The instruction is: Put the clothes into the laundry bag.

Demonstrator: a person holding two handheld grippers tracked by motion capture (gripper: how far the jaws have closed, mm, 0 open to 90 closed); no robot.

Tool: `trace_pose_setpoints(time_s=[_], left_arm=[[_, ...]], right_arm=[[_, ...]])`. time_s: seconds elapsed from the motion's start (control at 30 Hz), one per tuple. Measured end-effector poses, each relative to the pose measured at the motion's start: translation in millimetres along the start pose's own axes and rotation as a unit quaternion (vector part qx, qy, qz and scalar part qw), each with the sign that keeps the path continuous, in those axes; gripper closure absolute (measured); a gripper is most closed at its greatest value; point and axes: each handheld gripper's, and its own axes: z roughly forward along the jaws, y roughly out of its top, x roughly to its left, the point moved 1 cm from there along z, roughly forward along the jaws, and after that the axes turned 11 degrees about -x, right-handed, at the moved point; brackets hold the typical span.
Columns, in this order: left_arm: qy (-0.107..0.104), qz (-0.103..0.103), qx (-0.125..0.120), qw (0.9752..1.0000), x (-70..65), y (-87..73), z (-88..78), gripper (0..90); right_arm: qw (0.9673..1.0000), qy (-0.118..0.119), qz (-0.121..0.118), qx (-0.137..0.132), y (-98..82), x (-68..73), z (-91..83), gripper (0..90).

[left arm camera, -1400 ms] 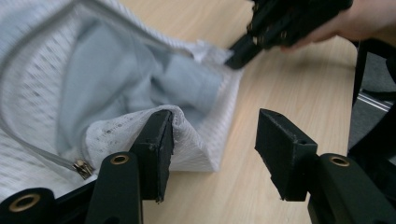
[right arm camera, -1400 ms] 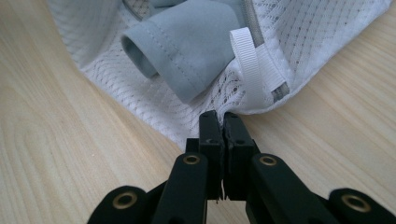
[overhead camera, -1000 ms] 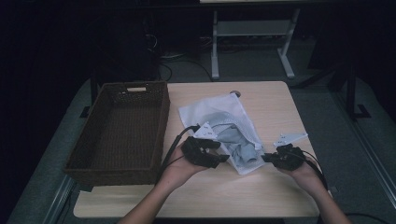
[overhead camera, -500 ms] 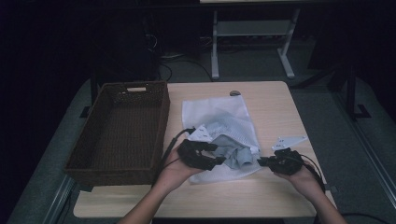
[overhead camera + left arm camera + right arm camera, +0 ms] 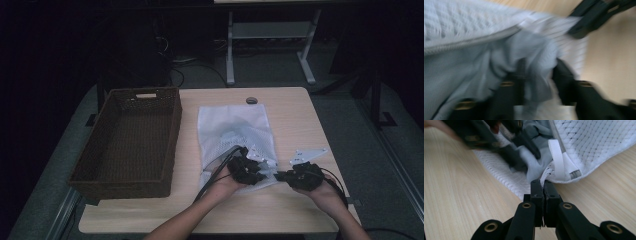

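- Your right gripper [image 5: 541,185] is clenched on the near edge of the white mesh bag [image 5: 235,131], pinching the mesh between its pads.
- Your left gripper [image 5: 537,72] has just been closing; its jaws now grasp a fold of grey cloth [image 5: 534,52] at the bag's open mouth.
- The bag lies flat on the table [image 5: 290,107], just beside the wicker basket [image 5: 131,140].
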Motion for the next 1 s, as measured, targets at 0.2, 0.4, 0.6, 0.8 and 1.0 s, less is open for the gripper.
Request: trace_pose_setpoints(time_s=[0.2, 0.4, 0.6, 0.8, 1.0], left_arm=[[0.054, -0.006, 0.008, 0.9985, 16.8, -4.3, 2.6, 88.8], [0.140, -0.027, 0.003, 0.9897, 50.5, -8.4, -12.3, 88.9], [0.185, -0.054, -0.005, 0.9812, 79.0, -11.1, -16.5, 88.9], [0.133, -0.068, -0.022, 0.9885, 75.5, -9.2, -20.9, 75.9], [0.097, -0.047, -0.035, 0.9935, 53.0, -0.9, -60.1, 63.5]], right_arm=[[1.0000, -0.002, 0.001, 0.002, -1.6, -3.9, -2.7, 87.7], [0.9999, -0.011, 0.003, 0.007, -3.3, -12.4, -10.9, 88.3], [0.9997, -0.020, 0.014, 0.007, -6.3, -23.0, -17.5, 88.4], [0.9995, -0.023, 0.022, 0.009, -8.8, -26.3, -13.4, 87.6], [0.9995, -0.018, 0.021, 0.013, -10.5, -25.3, -10.0, 87.3]])
